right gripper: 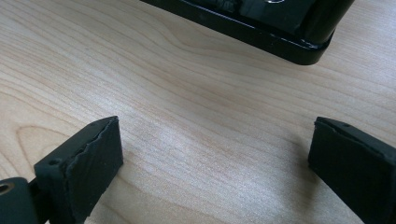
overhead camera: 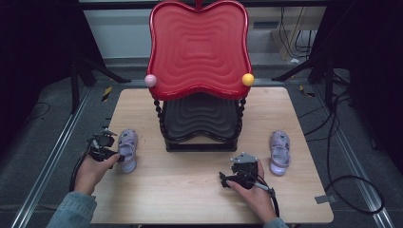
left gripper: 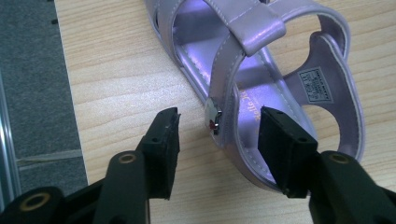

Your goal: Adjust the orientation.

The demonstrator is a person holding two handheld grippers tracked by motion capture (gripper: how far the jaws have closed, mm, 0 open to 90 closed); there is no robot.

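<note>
Two lilac child's sandals lie on the wooden table [overhead camera: 190, 190]. The left sandal [overhead camera: 127, 151] is by the table's left edge, the right sandal [overhead camera: 279, 152] on the right side. My left gripper [overhead camera: 115, 154] is down at the left sandal [left gripper: 261, 70]. Its jaws straddle the shoe's side wall at the buckle, one pad [left gripper: 163, 149] outside on the wood, the other pad [left gripper: 285, 149] inside the shoe. A gap shows between the outer pad and the wall. My right gripper [overhead camera: 235, 170] rests low over bare wood, its jaws [right gripper: 212, 158] wide open and holding nothing.
A two-tier stand sits at the table's middle back, with a red apple-shaped upper tray [overhead camera: 198, 47] and a black lower tray [overhead camera: 199, 116]. Its black base [right gripper: 261, 32] lies just ahead of the right gripper. A pink ball [overhead camera: 150, 80] and a yellow ball [overhead camera: 247, 79] flank the red tray.
</note>
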